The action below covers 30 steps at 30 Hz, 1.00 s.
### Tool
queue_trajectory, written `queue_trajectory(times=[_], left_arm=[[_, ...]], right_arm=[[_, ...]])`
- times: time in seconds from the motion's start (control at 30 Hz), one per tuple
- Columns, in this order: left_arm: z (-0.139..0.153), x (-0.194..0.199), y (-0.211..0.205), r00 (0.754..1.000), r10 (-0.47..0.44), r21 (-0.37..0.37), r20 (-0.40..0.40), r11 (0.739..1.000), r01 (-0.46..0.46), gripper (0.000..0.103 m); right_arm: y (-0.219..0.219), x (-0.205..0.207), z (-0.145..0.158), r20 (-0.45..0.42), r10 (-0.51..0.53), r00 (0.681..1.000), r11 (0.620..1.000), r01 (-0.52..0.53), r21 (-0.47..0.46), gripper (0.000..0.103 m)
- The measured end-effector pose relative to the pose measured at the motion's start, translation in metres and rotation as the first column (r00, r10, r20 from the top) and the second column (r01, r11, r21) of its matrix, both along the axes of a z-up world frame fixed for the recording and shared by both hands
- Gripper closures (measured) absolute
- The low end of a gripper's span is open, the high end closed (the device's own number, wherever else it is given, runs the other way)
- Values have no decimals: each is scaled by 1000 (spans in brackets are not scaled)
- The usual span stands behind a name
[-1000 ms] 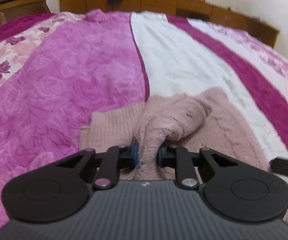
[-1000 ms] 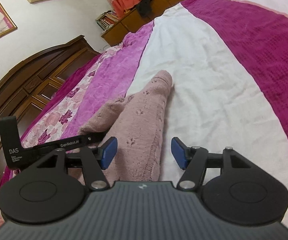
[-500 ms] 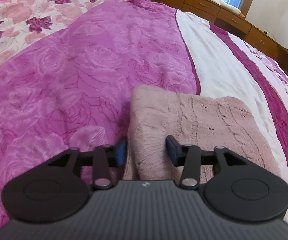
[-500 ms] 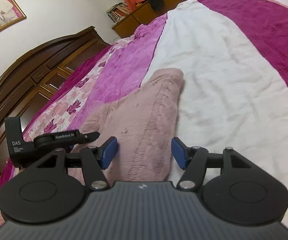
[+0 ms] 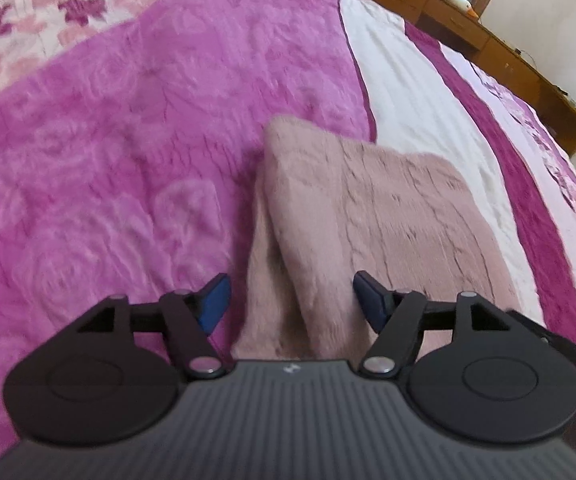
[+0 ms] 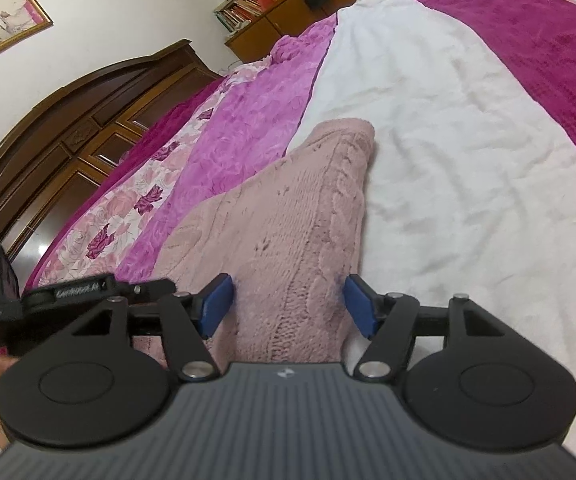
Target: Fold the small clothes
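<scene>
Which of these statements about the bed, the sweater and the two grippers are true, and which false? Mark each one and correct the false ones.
1. The sweater lies folded on the bed. True.
2. The left gripper is clamped on the sweater. False: its jaws are opening, pads clear of the knit between them.
3. The sweater is blue. False: it is dusty pink.
4. The right gripper straddles the sweater's near edge without pinching it. True.
5. The sweater rests partly on the white stripe. True.
</scene>
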<state>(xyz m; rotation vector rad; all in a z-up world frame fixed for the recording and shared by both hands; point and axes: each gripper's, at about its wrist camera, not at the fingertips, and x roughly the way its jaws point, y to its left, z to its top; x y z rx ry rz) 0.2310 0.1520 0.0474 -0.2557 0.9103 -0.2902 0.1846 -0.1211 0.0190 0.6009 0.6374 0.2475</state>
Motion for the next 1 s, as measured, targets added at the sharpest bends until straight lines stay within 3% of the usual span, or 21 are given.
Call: queue_trajectory(times=[0.1,0.17,0.23,0.4,0.5,0.6,0.8,0.87,1.0], left_arm=[[-5,0,2,1000,4,-22,-17,1000,-4,31],[-6,-1,1,1000,24,67,-4,997,-23,31],[-7,-2,6,999,42,79,-6,996,-41,31],[-8,-2,18,998,48,-11,-31,999,-49,31],[-9,-1,19,997,63,-68,-45,995,-66,32],[-10,1,21,996,71,-123,-56,989,-77,32],[-19,3,28,995,59,-272,-84,959,-80,31],[-21,3,26,995,54,-283,-87,956,-77,29],[-25,5,16,995,26,-231,-96,972,-48,28]], right_arm=[[3,0,0,-2,-3,1000,1000,3,-8,31],[4,-1,1,-5,-5,1000,1000,4,-11,30],[4,-2,2,-9,2,1000,1000,-2,-14,30],[6,0,4,-5,23,1000,999,-23,-30,25],[-3,3,-1,-16,-32,999,998,33,54,14],[-7,10,-7,-61,-38,997,993,44,107,12],[-1,24,-18,-95,15,995,994,-4,109,12],[2,29,-20,-98,27,995,994,-16,109,12],[10,40,-21,-107,48,993,993,-36,111,12]])
